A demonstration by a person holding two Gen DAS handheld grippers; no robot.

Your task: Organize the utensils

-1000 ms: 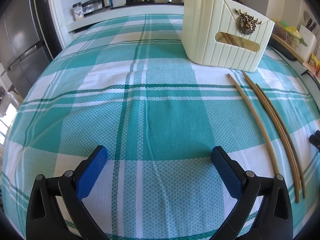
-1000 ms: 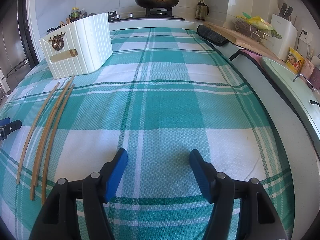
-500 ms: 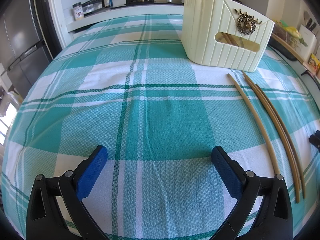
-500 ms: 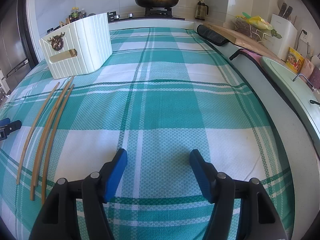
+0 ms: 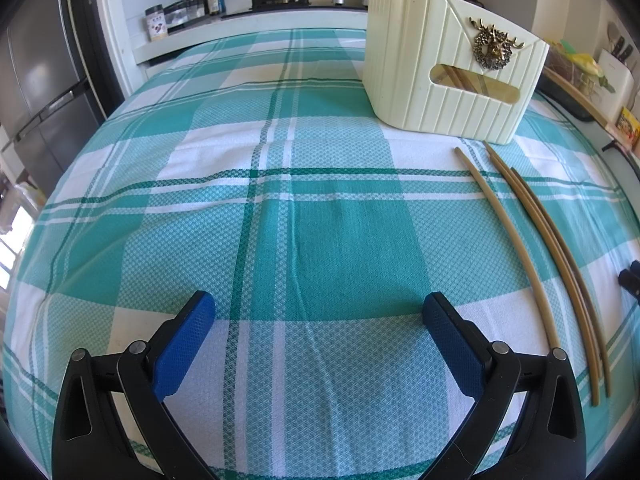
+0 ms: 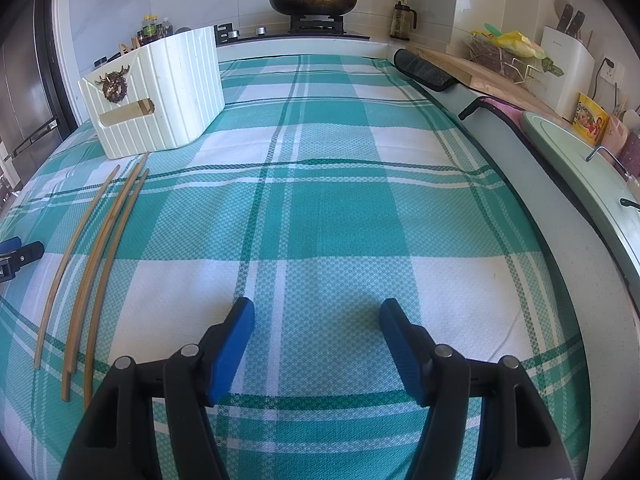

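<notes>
Three wooden chopsticks (image 5: 548,248) (image 6: 96,256) lie side by side on the green checked tablecloth (image 5: 280,200), in front of a cream ribbed utensil holder (image 5: 444,60) (image 6: 160,96) with a brass deer badge. More chopsticks stand inside the holder and show through its slot. My left gripper (image 5: 318,312) hovers open over bare cloth, left of the chopsticks. My right gripper (image 6: 318,316) is open too, over bare cloth to the right of them. Nothing sits between either pair of fingers. A tip of each gripper shows at the edge of the other's view.
A stove with a lidded pan (image 6: 314,0) stands at the back. Bottles and jars (image 5: 192,0) line the back left, beside a fridge (image 5: 36,80). To the right run a cutting board (image 6: 492,76), a knife block (image 6: 568,64) and a pale green tray (image 6: 576,160).
</notes>
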